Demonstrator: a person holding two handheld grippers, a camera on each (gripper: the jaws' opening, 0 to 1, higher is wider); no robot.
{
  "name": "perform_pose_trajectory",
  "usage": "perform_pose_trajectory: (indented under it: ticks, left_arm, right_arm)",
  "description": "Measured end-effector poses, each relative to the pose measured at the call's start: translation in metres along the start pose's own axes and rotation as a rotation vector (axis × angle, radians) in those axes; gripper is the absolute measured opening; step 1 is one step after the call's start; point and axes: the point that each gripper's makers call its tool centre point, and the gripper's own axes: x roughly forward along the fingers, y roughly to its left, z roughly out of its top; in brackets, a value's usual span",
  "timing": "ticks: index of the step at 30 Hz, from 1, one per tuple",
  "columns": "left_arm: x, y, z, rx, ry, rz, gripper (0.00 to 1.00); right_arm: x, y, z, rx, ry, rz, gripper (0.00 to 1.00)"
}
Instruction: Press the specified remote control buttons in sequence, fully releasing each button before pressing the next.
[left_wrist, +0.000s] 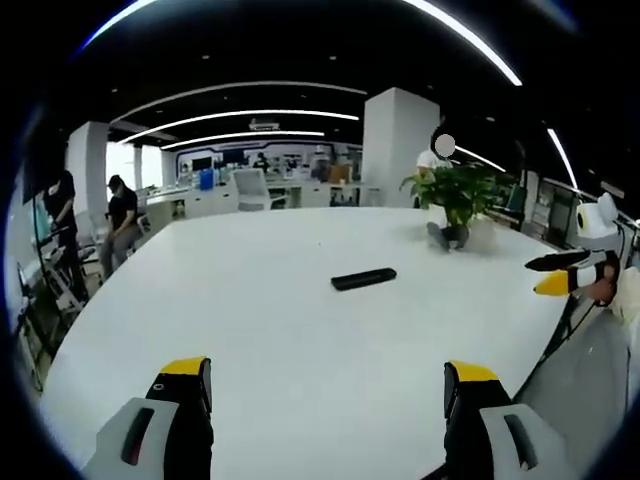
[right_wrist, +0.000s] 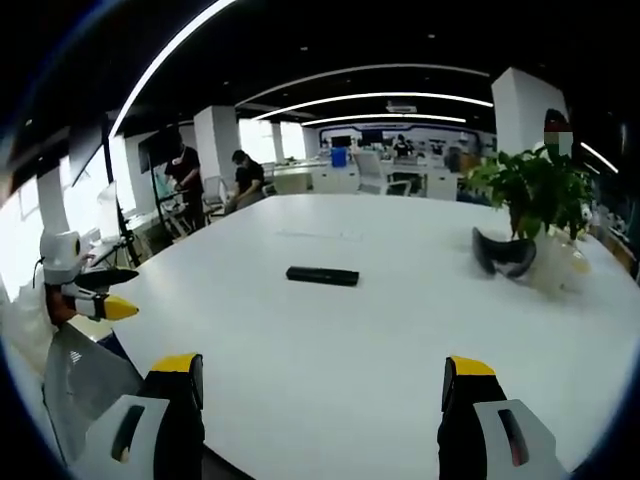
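Lying flat near the middle of the frame, the black remote rests on the white table. The left gripper and the right gripper both stand wide open at the bottom, holding nothing. A potted plant sits at upper right.

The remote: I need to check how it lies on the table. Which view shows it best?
The right gripper view: the remote lies nearer and broadside, unobstructed on the white table. The left gripper view shows it smaller, angled and farther off.
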Motion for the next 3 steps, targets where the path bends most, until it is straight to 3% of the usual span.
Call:
perform_pose_trajectory:
  ticks: [3]
  left_arm:
    - [0.0003, -0.0012, 0.0003, 0.003, -0.001, -0.001, 1.00]
  right_arm:
    - [-0.0004, -0.0004, -0.0002, 0.006, 0.000, -0.002, 0.99]
